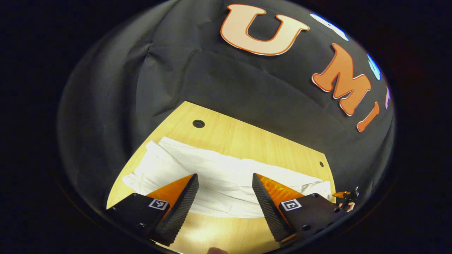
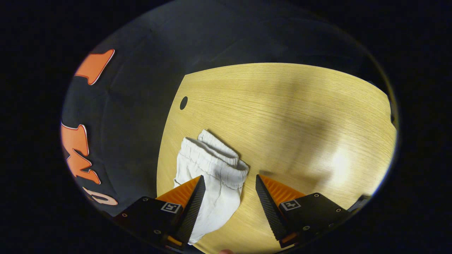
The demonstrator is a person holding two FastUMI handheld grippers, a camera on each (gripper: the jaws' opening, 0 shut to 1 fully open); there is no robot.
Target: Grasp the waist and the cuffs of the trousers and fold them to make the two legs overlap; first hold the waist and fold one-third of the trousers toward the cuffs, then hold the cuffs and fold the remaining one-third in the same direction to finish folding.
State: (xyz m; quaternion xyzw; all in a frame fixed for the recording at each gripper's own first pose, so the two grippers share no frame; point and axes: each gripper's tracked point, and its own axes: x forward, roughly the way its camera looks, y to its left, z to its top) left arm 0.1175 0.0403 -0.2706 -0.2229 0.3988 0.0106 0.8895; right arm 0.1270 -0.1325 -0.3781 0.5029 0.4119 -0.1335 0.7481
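White trousers [image 1: 226,173] lie stretched across the wooden table [image 1: 247,137], legs overlapped, in the left gripper view. My left gripper [image 1: 225,183] hangs open just above their near edge, nothing between its fingers. In the right gripper view the elastic waistband [image 2: 212,158] of the trousers lies bunched just ahead of my right gripper [image 2: 229,183], which is open. Its left finger [image 2: 192,204] is over the cloth, its right finger [image 2: 268,208] over bare wood. The right gripper [image 1: 348,195] also appears small at the far right of the left gripper view, by the trousers' end.
Black cloth walls rise behind the table. A round hole [image 1: 198,124] sits near the table's back edge, with a smaller hole [image 1: 321,164] to the right. In the right gripper view, another hole [image 2: 183,103] lies near the table's edge and bare wood [image 2: 300,123] spreads to the right.
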